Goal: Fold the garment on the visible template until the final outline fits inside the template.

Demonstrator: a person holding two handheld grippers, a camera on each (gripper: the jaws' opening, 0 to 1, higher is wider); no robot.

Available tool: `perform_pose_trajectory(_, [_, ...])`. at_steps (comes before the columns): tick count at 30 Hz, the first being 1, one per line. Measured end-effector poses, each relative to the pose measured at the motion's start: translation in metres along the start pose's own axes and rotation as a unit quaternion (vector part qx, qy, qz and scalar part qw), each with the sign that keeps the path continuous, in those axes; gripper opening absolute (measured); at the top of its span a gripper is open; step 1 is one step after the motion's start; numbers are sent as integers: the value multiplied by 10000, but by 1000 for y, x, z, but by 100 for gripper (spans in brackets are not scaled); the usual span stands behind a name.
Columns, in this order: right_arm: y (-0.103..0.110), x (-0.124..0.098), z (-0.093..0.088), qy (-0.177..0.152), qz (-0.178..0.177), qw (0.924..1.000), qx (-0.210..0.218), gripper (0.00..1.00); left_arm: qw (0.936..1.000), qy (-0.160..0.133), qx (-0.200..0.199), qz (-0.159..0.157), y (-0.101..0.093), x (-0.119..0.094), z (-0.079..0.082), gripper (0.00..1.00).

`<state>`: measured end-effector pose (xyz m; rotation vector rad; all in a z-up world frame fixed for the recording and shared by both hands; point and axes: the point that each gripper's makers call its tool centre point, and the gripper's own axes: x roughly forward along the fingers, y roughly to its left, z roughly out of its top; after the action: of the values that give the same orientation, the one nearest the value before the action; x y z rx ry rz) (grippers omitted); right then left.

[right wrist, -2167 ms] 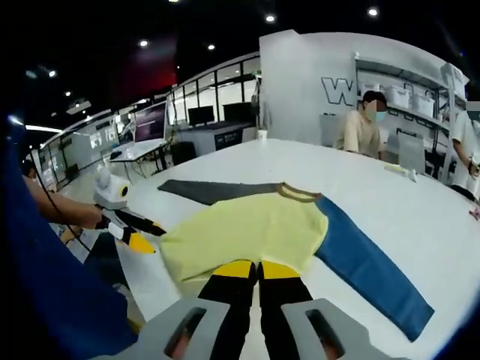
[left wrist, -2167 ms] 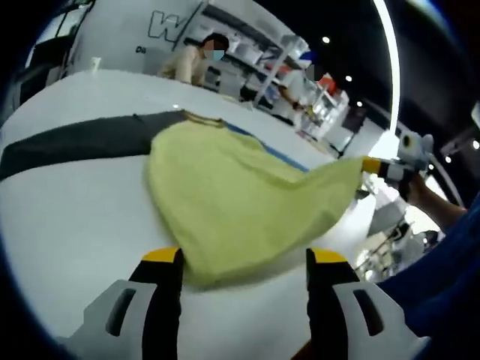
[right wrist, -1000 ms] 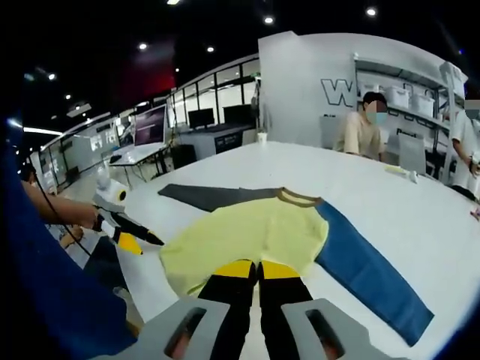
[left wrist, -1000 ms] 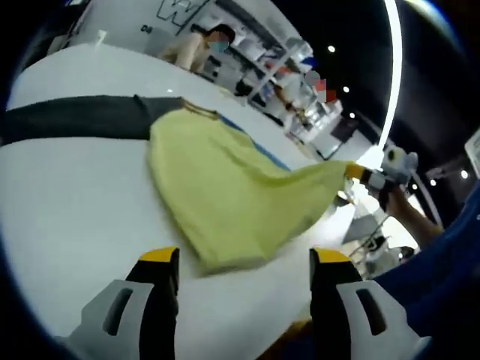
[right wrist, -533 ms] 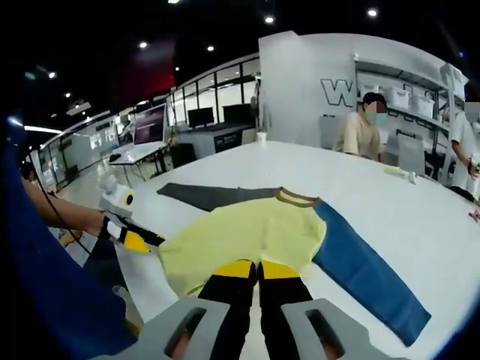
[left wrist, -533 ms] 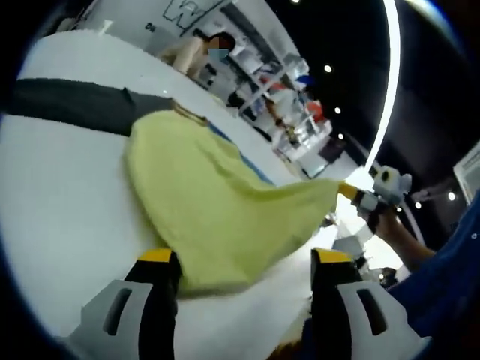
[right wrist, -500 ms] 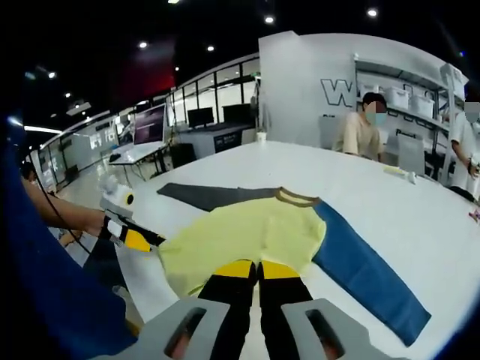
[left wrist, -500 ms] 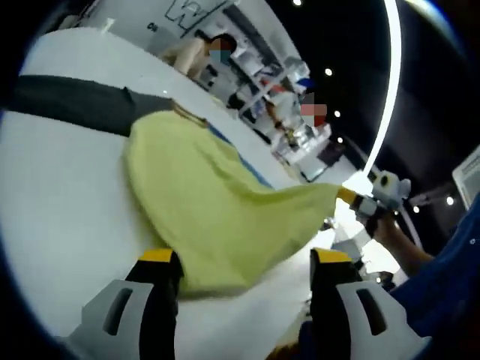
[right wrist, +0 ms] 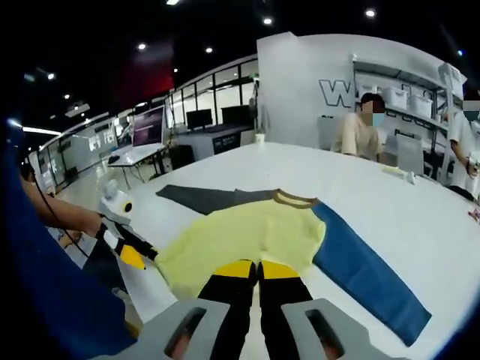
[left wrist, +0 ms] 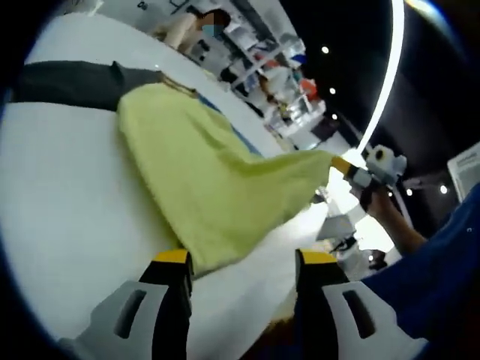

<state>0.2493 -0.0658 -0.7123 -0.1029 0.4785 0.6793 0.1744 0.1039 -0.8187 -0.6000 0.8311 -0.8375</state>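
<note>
Hem-grasping step: right gripper [right wrist: 259, 264], jaws closed, pinches the garment [right wrist: 247, 232] hem; left gripper [left wrist: 241, 259], jaws parted and empty, beside the hem, should next close on it

1 garment [right wrist: 255, 232], 2 sleeves, 1 table [right wrist: 390, 217], 2 seated people.

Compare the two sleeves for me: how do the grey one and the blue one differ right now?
The grey sleeve is dark charcoal, running out toward the left of the right gripper view; the blue sleeve is bright blue, angling off to the lower right. The blue sleeve looks wider and closer to the camera; the grey sleeve looks narrower and farther. Both lie flat on the white table, unfolded.
</note>
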Motion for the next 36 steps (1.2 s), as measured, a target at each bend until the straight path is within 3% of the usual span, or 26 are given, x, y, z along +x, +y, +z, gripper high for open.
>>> perform_pose_trajectory(3, [0,0,1,-10,6,10000,6,0,10000,16,30,-11,0,-3,6,39])
perform_pose_trajectory(8, [-2,1,3,-36,-5,10000,7,0,9999,-141,10,12,5,-15,26,0])
perform_pose_trajectory(10, [-1,1,3,-43,-6,10000,-2,0,9992,-346,58,174,12,-22,42,0])
perform_pose_trajectory(14, [-2,1,4,-70,-8,10000,26,0,9988,-435,140,172,9,-25,53,0])
perform_pose_trajectory(17, [-2,1,3,-78,-8,10000,51,0,9987,-238,309,331,14,-23,46,0])
perform_pose_trajectory(19, [-2,1,3,-74,-11,10000,45,0,9991,-197,298,223,14,-20,42,5])
perform_pose_trajectory(21, [-2,0,3,-82,-17,10000,45,0,9990,-93,350,249,16,-17,36,16])
perform_pose_trajectory(24, [-3,0,2,-76,-26,10000,40,0,9957,50,714,589,31,-17,29,34])
perform_pose_trajectory(26, [-4,0,2,-70,-21,10000,57,0,9939,79,858,695,30,-17,22,41])
perform_pose_trajectory(36, [-3,0,1,-58,-12,10000,32,0,9890,314,1155,874,35,-27,4,40])
